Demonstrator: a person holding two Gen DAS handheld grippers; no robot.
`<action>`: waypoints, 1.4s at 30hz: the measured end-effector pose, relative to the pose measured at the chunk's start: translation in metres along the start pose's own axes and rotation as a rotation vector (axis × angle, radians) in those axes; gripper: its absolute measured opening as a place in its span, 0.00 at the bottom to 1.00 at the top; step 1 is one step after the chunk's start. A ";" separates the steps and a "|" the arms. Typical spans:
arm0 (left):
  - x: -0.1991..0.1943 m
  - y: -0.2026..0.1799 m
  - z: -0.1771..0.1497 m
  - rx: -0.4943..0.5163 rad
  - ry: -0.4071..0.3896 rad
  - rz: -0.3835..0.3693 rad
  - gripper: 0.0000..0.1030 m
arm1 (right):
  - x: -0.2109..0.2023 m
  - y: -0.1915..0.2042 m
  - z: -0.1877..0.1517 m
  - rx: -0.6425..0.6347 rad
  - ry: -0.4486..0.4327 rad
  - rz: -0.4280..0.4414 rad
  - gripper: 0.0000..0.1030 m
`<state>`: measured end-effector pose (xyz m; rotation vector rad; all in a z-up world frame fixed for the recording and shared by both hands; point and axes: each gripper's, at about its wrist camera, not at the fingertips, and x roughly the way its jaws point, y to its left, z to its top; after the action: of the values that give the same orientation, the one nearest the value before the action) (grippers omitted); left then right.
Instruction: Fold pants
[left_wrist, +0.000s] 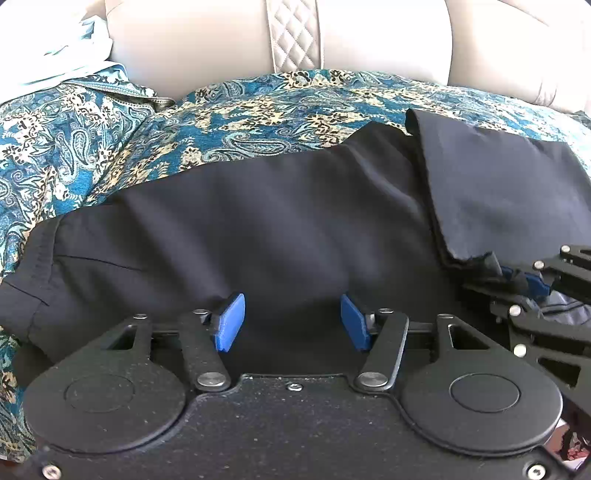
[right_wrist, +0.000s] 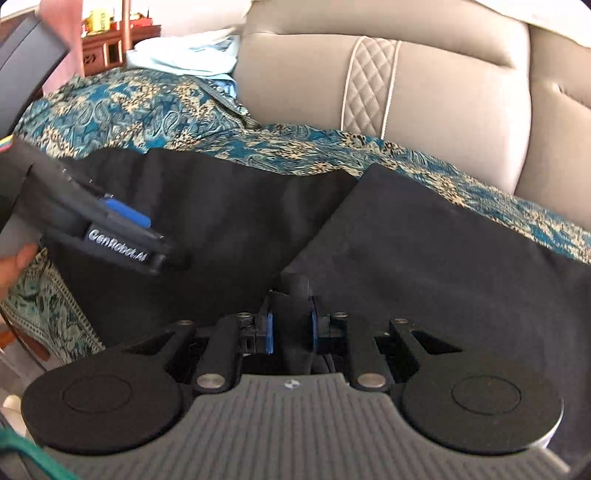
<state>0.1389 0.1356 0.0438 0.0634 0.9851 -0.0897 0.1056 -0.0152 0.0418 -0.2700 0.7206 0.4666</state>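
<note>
The black pants (left_wrist: 258, 229) lie spread on the patterned blue cover (left_wrist: 110, 155) of the sofa, along its front edge, and behind them I see the beige backrest (left_wrist: 207, 40) with a quilted strip. In my left hand, the left gripper (left_wrist: 293, 322) is released: its two blue pads (left_wrist: 231, 322) stand wide apart, just above the dark cloth, and nothing is between them. From this view the waistband end of the pants is toward the left side of the sofa, and toward the right side one part of the cloth is folded over and lies on top of the rest, with a straight edge. My right gripper (right_wrist: 290, 325) is clenched on the pants: a bunch of black cloth rises between its blue pads (right_wrist: 269, 332), at the near corner of that folded part (right_wrist: 424, 240). In the right wrist view my left gripper (right_wrist: 122, 236) shows at the left side, low over the pants, and my thumb (right_wrist: 16, 264) is at its handle. In the far left corner of the sofa some light blue cloth (right_wrist: 184, 55) is piled, and behind it stands a piece of red wooden furniture (right_wrist: 118, 40).
</note>
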 end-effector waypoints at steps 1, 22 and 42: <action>0.000 0.001 0.000 -0.001 -0.002 -0.002 0.57 | -0.002 0.002 -0.002 0.005 0.000 0.006 0.21; 0.005 0.003 -0.003 0.000 -0.014 0.048 0.84 | -0.022 0.009 -0.023 0.024 -0.024 0.152 0.60; -0.034 0.037 -0.023 -0.145 -0.007 0.142 0.90 | -0.025 -0.010 -0.005 0.070 -0.140 -0.076 0.84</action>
<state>0.1048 0.1766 0.0597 0.0003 0.9745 0.1118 0.0914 -0.0332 0.0560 -0.1964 0.5867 0.3837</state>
